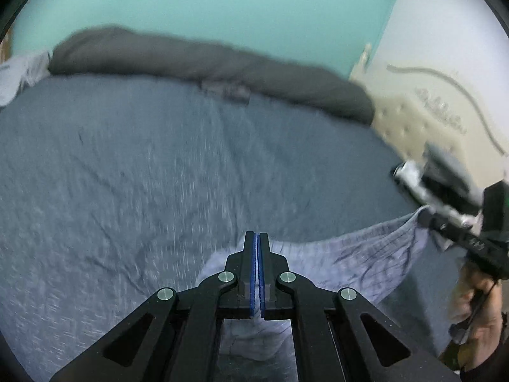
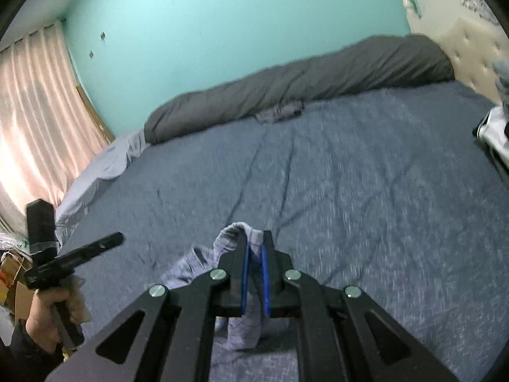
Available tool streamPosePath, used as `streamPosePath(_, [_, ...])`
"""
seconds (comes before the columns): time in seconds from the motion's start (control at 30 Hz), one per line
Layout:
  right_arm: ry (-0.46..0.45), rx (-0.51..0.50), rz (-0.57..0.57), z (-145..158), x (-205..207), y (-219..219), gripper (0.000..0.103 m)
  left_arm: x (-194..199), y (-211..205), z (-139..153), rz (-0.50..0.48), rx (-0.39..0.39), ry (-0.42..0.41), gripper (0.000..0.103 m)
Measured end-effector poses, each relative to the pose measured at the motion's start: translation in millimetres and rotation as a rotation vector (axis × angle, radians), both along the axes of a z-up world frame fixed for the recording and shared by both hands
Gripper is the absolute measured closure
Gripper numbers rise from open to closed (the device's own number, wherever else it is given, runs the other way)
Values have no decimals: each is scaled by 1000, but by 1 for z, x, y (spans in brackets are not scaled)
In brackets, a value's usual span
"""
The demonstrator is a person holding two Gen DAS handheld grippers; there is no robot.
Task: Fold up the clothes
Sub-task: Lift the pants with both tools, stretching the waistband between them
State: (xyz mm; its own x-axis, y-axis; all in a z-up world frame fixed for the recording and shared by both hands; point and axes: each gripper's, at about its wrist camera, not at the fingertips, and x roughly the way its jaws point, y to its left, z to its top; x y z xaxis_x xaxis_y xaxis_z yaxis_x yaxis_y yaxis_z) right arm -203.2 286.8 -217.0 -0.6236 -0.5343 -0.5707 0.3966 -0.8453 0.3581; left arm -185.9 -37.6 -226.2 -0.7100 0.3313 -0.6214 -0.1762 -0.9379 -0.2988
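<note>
Up above the bed (image 1: 127,165), both grippers pinch one pale garment (image 1: 359,254). Left gripper (image 1: 257,238) is pressed together on its edge; right gripper (image 2: 254,245) clamps a bunched corner.

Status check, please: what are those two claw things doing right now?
Left gripper shut on pale blue garment. Right gripper shut on its other end. Garment stretched above the bed. Nothing in the way.
</note>
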Motion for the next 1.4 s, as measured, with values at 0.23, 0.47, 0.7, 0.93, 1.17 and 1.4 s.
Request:
streamPosePath(0.23, [-70, -11, -21, -26, -6, 15, 97, -27, 26, -33, -38, -57, -77, 101])
streamPosePath(0.47, [-93, -34, -15, -33, -12, 18, 97, -53, 51, -64, -66, -117, -150, 72])
streamPosePath(0.7, [-106, -37, -10, -40, -18, 25, 97, -59, 59, -80, -51, -191, -167, 64])
streamPosePath(0.93, [-122, -42, -19, -46, -20, 34, 97, -66, 56, -94, -39, -208, -189, 85])
streamPosePath(1.17, [-120, -37, -14, -46, -21, 32, 97, -62, 44, -89, -19, -189, -165, 96])
streamPosePath(1.4, [-103, -54, -23, -43, -24, 31, 97, -48, 2, -40, 46, -77, -53, 96])
